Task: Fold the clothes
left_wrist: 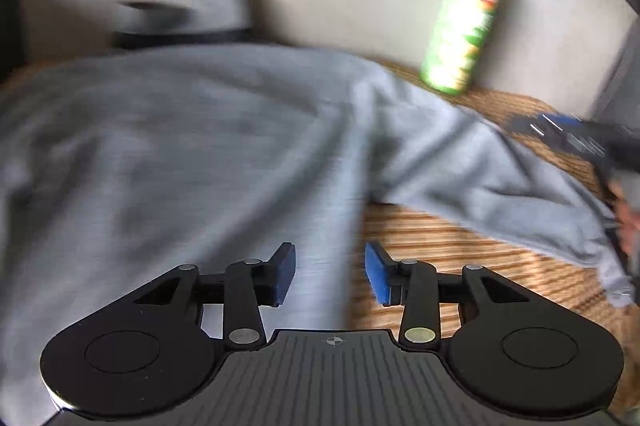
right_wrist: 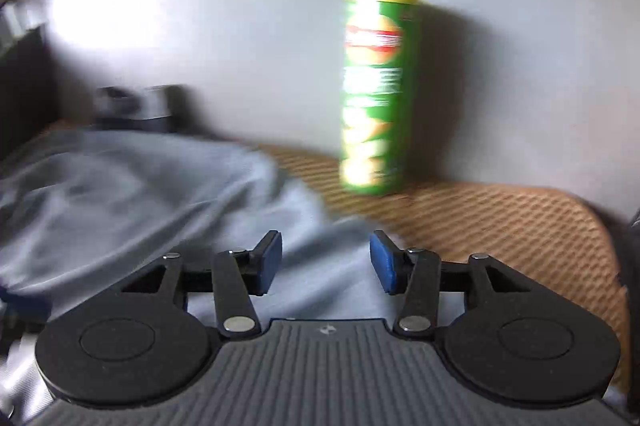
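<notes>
Woven tan matting [left_wrist: 460,246] covers the work surface, its ribbed texture showing to the right of my left gripper [left_wrist: 330,274] and beyond my right gripper [right_wrist: 326,262]. Both frames are motion-blurred, so fine detail is unreliable.

Nearest to me, the left gripper's blue pads [left_wrist: 286,274] stand apart with nothing between them; grey cloth and mat show through the gap. The right gripper's pads [right_wrist: 269,262] are likewise apart and hold nothing, hanging over cloth.

The grey garment [left_wrist: 180,154] lies spread on the mat. In the left wrist view its main body fills the left and centre, and a long limb of it (a sleeve, as far as I can tell) runs from the centre down toward the right edge, so that part's long axis goes diagonally from upper left to lower right. Its far end lies near a blurred hand [left_wrist: 628,222] at the right border. In the right wrist view the garment [right_wrist: 140,194] occupies the left half and passes under the gripper; which end is collar or hem I cannot tell.

Farther out, a green snack canister [right_wrist: 378,94] stands upright on the mat close to the wall, apart from the garment. A dark, low object [left_wrist: 184,20] sits behind the garment, too blurred to identify. Pale plain wall [right_wrist: 240,26] closes the scene.
</notes>
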{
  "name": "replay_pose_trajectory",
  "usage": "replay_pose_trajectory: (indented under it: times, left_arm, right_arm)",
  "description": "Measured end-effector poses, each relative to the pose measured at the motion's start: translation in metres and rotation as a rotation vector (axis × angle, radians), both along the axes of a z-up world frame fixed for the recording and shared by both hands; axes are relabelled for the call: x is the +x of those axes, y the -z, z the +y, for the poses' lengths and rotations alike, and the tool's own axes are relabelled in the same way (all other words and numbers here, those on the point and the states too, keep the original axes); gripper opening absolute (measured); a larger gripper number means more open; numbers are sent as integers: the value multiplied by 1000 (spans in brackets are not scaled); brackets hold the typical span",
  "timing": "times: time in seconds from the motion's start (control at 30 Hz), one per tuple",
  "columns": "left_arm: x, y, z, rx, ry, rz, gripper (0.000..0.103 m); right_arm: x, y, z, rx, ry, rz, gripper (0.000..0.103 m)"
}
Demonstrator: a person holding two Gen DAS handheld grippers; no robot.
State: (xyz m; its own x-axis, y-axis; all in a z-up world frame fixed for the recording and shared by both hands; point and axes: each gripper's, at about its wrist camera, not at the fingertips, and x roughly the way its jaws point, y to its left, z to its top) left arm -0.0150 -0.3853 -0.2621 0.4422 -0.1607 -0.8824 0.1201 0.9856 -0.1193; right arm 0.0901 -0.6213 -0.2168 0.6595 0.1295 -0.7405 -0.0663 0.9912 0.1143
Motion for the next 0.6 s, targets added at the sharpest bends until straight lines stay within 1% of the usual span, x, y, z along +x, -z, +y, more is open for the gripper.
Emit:
replay_pose_trajectory:
  times: [0.1,0.23,0.3,0.37,0.43,0.5,0.6]
  left_arm:
    - [-4,-17,53,72,-135,-37,60]
    - [-9,-34,138,159,-339,-64,61]
    - [-15,-40,182,203,-427,-84,65]
    - [-20,-41,228,241,-508,-90,66]
    - [-30,-37,275,288,-567,-77,66]
    - [-40,-28,317,338,-590,-50,66]
    - [-56,-16,377,409,-610,-7,66]
  right_arm:
    - [-11,-17,41,54,-102,-12,56]
    - [2,-45,103,87,-229,-36,57]
    - [11,-60,132,105,-282,-57,59]
    - [17,-74,164,118,-330,-79,63]
    - [20,-83,199,134,-381,-86,66]
    - [24,-86,236,141,-427,-75,66]
    - [32,-77,294,140,-472,-29,66]
